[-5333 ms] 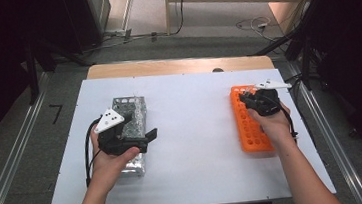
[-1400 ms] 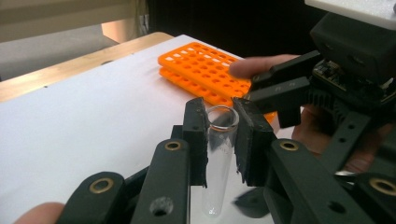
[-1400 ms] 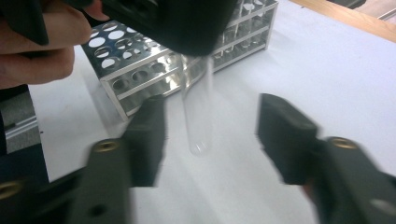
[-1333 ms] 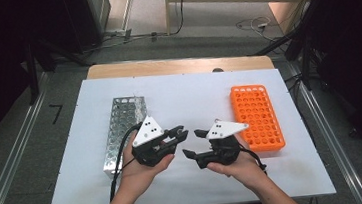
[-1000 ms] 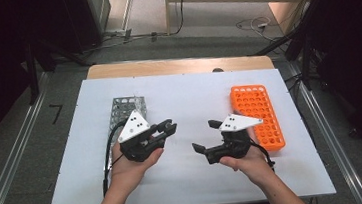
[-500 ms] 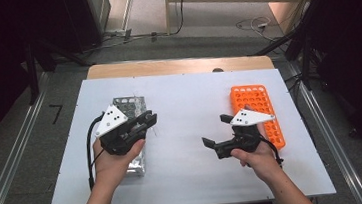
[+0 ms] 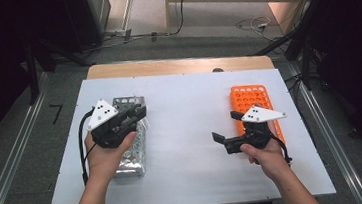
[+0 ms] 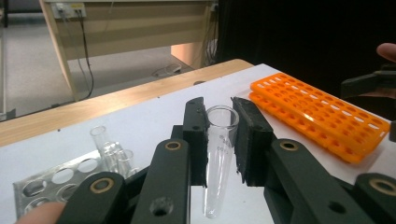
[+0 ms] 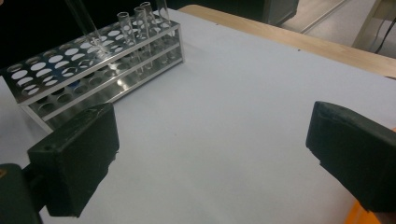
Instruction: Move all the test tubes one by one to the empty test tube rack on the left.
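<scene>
Left gripper (image 8: 219,140) clamps a clear test tube (image 8: 218,158) near its rim, above the metal rack (image 7: 131,137) at left. Right gripper (image 9: 210,158) gapes empty beside the orange rack (image 7: 251,100). Keep the tube upright, line it over a hole, lower slowly.

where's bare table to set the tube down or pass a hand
Widest bare patch: the middle of the table, between the metal rack and the orange rack. The front strip near the forearms is free too. Crowded: the left gripper, holding the tube, over the metal rack.
</scene>
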{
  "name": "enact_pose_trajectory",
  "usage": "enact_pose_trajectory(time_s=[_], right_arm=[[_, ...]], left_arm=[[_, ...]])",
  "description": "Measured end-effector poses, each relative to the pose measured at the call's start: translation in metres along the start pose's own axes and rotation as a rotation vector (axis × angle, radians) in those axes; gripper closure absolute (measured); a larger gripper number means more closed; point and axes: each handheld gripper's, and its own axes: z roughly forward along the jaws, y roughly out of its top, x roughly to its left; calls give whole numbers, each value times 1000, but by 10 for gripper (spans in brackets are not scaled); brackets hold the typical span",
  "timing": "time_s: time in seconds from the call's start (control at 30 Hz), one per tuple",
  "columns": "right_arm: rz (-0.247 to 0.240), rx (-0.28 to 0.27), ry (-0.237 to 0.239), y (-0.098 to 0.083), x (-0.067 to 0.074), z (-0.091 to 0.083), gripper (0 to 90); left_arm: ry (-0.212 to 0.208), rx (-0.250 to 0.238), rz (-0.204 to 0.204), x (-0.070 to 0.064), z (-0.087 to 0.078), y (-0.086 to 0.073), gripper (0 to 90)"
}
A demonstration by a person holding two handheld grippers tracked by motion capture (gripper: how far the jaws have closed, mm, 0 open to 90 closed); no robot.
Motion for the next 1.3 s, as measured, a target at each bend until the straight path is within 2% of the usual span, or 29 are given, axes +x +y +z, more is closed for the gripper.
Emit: enact_pose_trajectory(time_s=[0.33, 0.6, 1.03, 1.3], right_arm=[[12, -18, -27, -8, -19, -15, 10], [28, -32, -56, -19, -35, -27, 10], [63, -25, -111, -39, -56, -49, 11], [75, -14, -134, -49, -61, -61, 11]], left_arm=[[46, 7, -15, 16, 3, -5, 749], [66, 14, -38, 25, 5, -10, 749], [92, 26, -45, 32, 9, -16, 749], [110, 45, -38, 33, 13, -22, 749]])
